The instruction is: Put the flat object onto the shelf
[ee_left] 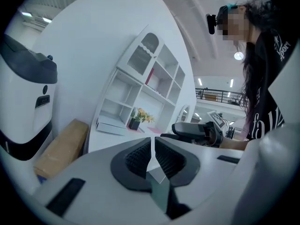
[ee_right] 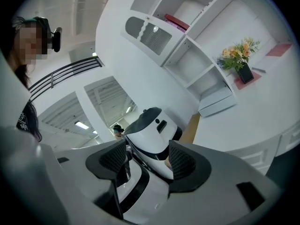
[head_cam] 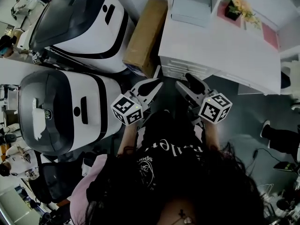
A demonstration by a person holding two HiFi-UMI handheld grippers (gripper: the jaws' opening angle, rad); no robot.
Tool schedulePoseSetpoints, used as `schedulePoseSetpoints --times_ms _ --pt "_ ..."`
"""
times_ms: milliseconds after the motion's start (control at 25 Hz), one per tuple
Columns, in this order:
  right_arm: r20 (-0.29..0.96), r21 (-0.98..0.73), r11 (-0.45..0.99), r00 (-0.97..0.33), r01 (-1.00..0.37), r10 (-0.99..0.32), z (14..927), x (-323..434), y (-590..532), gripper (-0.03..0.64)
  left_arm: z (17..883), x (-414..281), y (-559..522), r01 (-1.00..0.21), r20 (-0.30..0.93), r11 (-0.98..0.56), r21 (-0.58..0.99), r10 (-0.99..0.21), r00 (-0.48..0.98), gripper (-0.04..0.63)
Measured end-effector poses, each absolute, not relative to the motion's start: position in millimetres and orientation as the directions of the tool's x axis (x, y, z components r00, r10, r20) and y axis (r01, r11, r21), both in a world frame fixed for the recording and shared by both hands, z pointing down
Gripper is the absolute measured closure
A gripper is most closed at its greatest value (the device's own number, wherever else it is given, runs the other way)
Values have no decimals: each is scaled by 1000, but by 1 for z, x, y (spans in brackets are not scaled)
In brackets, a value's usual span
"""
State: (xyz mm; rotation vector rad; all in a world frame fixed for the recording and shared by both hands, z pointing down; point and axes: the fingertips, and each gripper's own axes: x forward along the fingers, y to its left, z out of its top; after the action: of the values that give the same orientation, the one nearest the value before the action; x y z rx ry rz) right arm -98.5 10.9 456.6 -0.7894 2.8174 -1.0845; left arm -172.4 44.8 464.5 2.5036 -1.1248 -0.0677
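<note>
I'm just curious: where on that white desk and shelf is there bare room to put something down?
The desk top is bare from its front edge back to the flower pot. The shelf compartment above the flat white box looks empty. Crowded: the cardboard box fills the gap beside the desk.

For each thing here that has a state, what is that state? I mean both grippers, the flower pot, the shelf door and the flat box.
left gripper, fingers shut, empty
right gripper, fingers open, empty
flower pot, upright on the desk
shelf door, shut
flat white box, lying flat on the desk
</note>
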Motion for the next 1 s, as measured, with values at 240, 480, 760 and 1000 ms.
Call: schedulePoseSetpoints --times_ms 240,480,760,1000 --pt "178 -599 644 -863 -476 -472 447 -105 58 302 459 -179 87 -701 100 -608 372 -725 682 560" --pt "178 -572 656 -856 -491 -485 440 -100 83 364 455 -170 111 -689 93 -612 387 -718 690 560" --pt "187 -515 691 -854 -506 -486 431 -59 106 497 444 -127 125 -691 93 -619 373 -716 692 560" --pt "202 -484 709 -854 -513 -480 429 -7 132 515 431 -68 151 -682 80 -631 369 -710 700 560"
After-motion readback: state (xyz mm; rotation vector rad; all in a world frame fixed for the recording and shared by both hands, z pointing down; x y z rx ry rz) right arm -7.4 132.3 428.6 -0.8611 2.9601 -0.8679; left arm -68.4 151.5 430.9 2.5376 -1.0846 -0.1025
